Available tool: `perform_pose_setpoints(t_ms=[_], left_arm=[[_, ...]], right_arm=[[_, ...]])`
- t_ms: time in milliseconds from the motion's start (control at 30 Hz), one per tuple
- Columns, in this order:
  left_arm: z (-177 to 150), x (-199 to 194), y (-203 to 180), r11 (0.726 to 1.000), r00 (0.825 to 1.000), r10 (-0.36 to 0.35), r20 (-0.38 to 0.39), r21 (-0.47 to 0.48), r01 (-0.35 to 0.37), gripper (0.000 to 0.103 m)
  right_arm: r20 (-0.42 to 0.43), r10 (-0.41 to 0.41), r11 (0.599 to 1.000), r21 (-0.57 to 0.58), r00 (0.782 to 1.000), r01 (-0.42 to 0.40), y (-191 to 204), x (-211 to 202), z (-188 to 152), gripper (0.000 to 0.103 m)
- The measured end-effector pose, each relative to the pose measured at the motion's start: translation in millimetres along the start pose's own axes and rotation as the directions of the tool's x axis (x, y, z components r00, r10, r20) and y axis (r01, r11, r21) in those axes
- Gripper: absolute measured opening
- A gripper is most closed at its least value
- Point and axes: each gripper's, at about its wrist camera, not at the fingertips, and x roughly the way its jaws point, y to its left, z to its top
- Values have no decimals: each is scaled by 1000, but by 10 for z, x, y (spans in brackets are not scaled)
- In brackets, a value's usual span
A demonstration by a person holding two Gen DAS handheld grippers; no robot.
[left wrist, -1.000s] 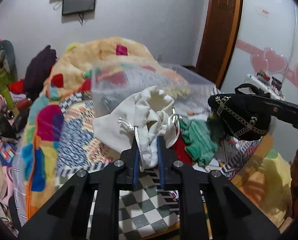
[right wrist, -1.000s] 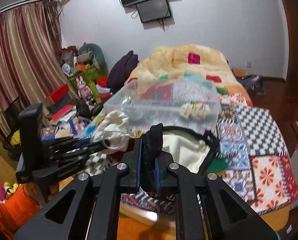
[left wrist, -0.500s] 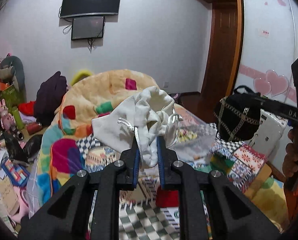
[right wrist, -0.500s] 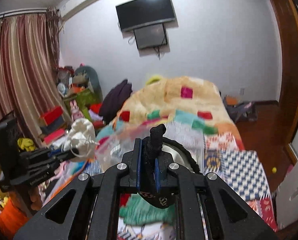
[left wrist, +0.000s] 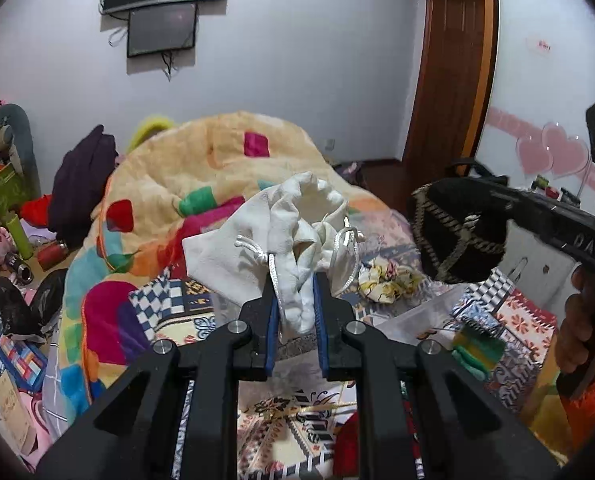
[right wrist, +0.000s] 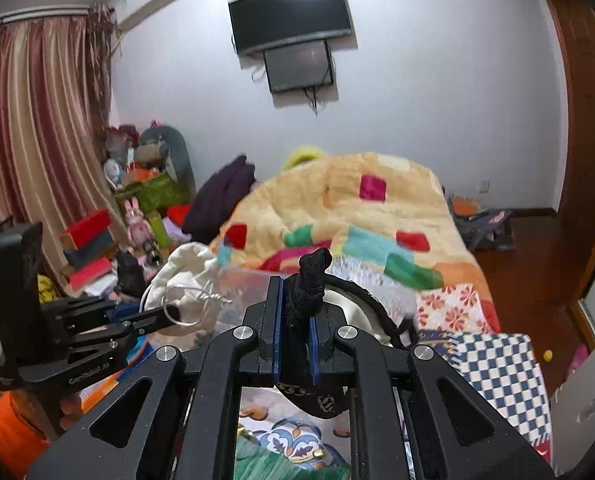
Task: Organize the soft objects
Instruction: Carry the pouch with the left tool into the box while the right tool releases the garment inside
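Note:
My left gripper [left wrist: 295,280] is shut on a white drawstring pouch [left wrist: 285,236] and holds it up above the bed. The pouch also shows at the left of the right wrist view [right wrist: 185,276]. My right gripper [right wrist: 295,284] is shut on a black patterned bag [right wrist: 307,280], which hangs in the air. In the left wrist view the black bag [left wrist: 457,236] hangs at the right, level with the pouch. A clear plastic box [left wrist: 413,316] lies on the bed below, with a floral scrunchie [left wrist: 385,278] by it.
A bed with a colourful patchwork quilt [right wrist: 357,208] fills the middle. A green soft item [left wrist: 473,350] and a red one [left wrist: 347,440] lie on the bed near me. Cluttered shelves and toys [right wrist: 137,208] stand at the left. A wooden door [left wrist: 449,64] is at the right.
Both grippers have lifted their loads up from just over the clear box; the view now tilts toward the wall and TV. The grips have not changed.

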Motion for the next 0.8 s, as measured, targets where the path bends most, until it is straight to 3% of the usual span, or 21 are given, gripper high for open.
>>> perform_pose_setpoints(t_ms=[433, 600, 667, 800], left_arm=[[-75, 567, -219, 998, 987, -22, -157, 61, 32, 16], [-76, 504, -195, 998, 987, -38, -157, 45, 46, 29], [-74, 448, -197, 998, 988, -45, -150, 40, 52, 34], [-67, 295, -235, 997, 992, -41, -118, 56, 48, 42]], right_arm=[[-225, 23, 999, 33, 974, -16, -125, 571, -240, 10], [-263, 35, 999, 45, 964, -24, -128, 593, -255, 11], [-277, 32, 999, 32, 960, -24, -105, 588, -244, 15], [-277, 16, 1000, -5, 961, -18, -32, 499, -226, 37]])
